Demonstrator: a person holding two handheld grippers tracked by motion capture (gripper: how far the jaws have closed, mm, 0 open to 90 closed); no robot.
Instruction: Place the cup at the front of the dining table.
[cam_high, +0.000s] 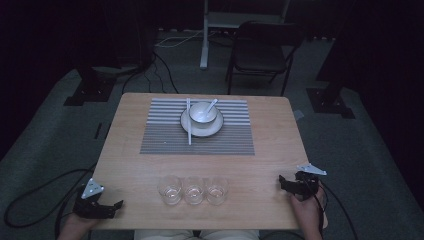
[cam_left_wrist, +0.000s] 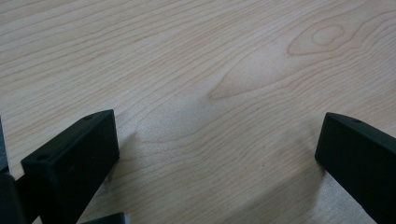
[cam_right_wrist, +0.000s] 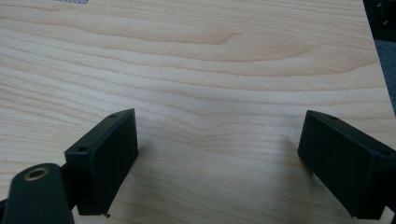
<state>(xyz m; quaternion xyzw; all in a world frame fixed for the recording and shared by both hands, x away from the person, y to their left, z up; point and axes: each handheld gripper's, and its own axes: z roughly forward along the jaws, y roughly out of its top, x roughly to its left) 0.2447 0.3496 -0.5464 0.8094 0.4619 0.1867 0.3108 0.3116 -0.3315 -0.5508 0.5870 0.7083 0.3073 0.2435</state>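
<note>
Resting both grippers wide and empty, left gripper (cam_high: 114, 206) and right gripper (cam_high: 285, 183), I could knock the three glasses (cam_high: 193, 190) together by reaching carelessly.

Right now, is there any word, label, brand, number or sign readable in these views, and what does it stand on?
None can be read.
The table shows bare wood grain; a dark strip at its far edge is too blurred to tell if it is print.
The placemat, bowl, plate and three glasses carry no visible marking.
</note>
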